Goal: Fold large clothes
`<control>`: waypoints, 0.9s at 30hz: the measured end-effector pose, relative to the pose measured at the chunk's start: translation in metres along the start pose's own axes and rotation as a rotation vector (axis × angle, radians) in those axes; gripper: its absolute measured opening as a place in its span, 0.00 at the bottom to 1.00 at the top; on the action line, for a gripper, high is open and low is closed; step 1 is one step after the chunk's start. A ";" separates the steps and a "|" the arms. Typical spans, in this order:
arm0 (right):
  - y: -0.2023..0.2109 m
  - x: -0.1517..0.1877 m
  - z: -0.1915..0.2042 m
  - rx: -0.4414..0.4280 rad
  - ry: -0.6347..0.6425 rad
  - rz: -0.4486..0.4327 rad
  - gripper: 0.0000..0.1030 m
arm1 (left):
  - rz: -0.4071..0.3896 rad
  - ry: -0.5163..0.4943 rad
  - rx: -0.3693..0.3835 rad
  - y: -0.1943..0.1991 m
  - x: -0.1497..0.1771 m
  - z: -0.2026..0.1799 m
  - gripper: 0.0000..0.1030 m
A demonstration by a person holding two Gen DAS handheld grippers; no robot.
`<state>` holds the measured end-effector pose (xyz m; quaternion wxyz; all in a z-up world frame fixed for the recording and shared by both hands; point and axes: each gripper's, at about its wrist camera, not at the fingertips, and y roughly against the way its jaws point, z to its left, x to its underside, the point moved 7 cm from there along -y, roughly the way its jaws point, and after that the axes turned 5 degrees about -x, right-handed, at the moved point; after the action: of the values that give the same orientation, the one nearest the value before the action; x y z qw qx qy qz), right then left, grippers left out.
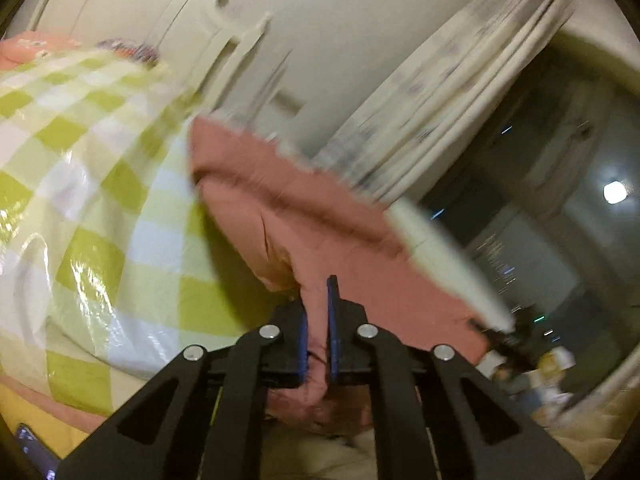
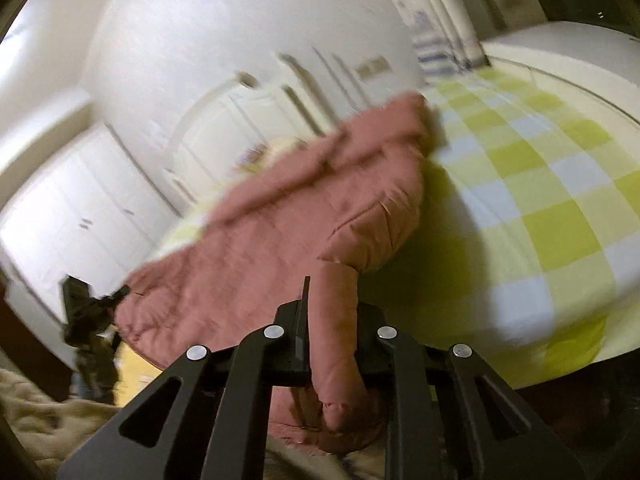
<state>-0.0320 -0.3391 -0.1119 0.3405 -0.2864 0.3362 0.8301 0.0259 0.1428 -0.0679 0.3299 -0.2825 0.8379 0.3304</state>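
A large dusty-pink padded garment (image 1: 304, 216) is lifted over a bed with a green and white checked cover (image 1: 92, 184). My left gripper (image 1: 318, 312) is shut on a fold of the pink fabric, which runs between its blue pads. My right gripper (image 2: 332, 312) is shut on another thick fold of the same garment (image 2: 280, 224), which stretches away to the left above the checked cover (image 2: 540, 184). The left gripper (image 2: 86, 312) shows dark at the garment's far left end in the right wrist view. Both views are blurred by motion.
White wardrobe doors (image 2: 132, 184) stand behind the bed. A pale curtain (image 1: 460, 92) hangs beside a dark window (image 1: 560, 208). A beige blanket (image 2: 44, 412) lies low near the bed's edge. A pink pillow (image 1: 28, 50) sits at the bed's head.
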 end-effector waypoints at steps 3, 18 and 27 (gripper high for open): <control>0.028 -0.010 0.033 -0.087 0.043 -0.063 0.18 | -0.067 0.004 0.078 0.031 -0.007 -0.015 0.05; 0.029 0.011 0.023 0.023 0.078 0.033 0.18 | 0.254 0.136 -0.147 -0.006 0.094 0.066 0.81; 0.023 0.021 0.018 0.027 0.070 0.060 0.18 | 0.420 0.199 -0.136 -0.024 0.134 0.087 0.79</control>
<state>-0.0665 -0.3305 -0.1069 0.3071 -0.3006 0.3675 0.8248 -0.0087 0.1583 -0.2247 0.1500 -0.1547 0.8826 0.4179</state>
